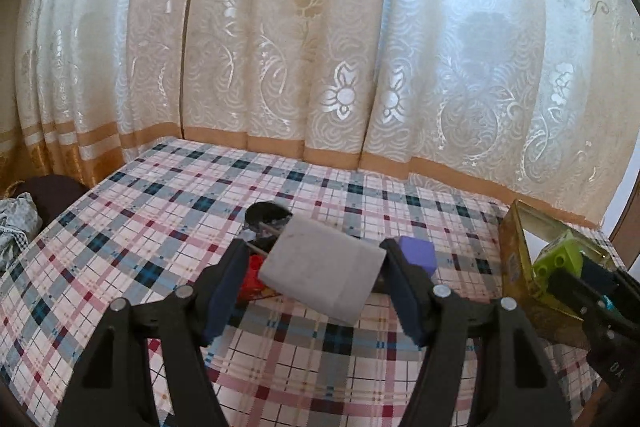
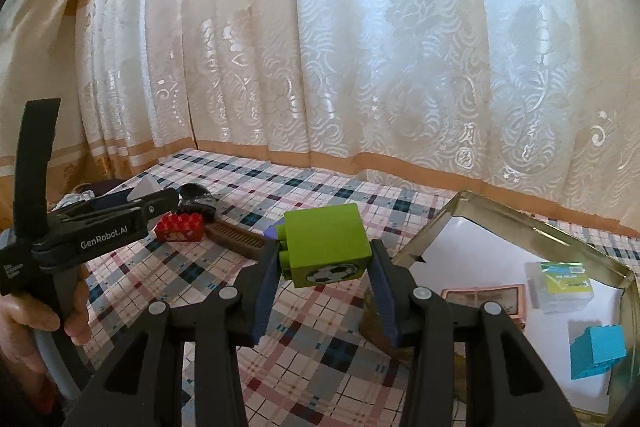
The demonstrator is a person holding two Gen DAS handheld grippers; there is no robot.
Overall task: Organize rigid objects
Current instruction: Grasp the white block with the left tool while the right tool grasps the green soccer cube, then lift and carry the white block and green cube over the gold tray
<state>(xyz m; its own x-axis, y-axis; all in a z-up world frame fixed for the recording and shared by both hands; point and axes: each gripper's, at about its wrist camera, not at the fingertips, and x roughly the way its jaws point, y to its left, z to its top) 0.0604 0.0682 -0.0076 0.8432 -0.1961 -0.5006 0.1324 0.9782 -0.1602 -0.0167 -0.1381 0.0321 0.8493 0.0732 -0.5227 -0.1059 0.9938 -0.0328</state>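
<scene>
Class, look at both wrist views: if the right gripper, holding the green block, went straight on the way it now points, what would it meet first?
Probably the plaid tablecloth, just beyond the green block clamped in the right gripper. The gold tin lies right of that line. Depth is unclear.

Red brick (image 1: 253, 271) mostly hidden behind left finger and grey block (image 1: 322, 275). Purple cube (image 1: 419, 254) half covered by right finger. Dark round object (image 1: 267, 213) partly hidden, identity unclear. Blue brick (image 2: 598, 351) cut by tin rim (image 2: 424, 239).

Blk plastic grippers (image 2: 322, 301) w/ navy pads (image 2: 266, 293), silver screws, white "GenRobot.AI" lettering.
</scene>
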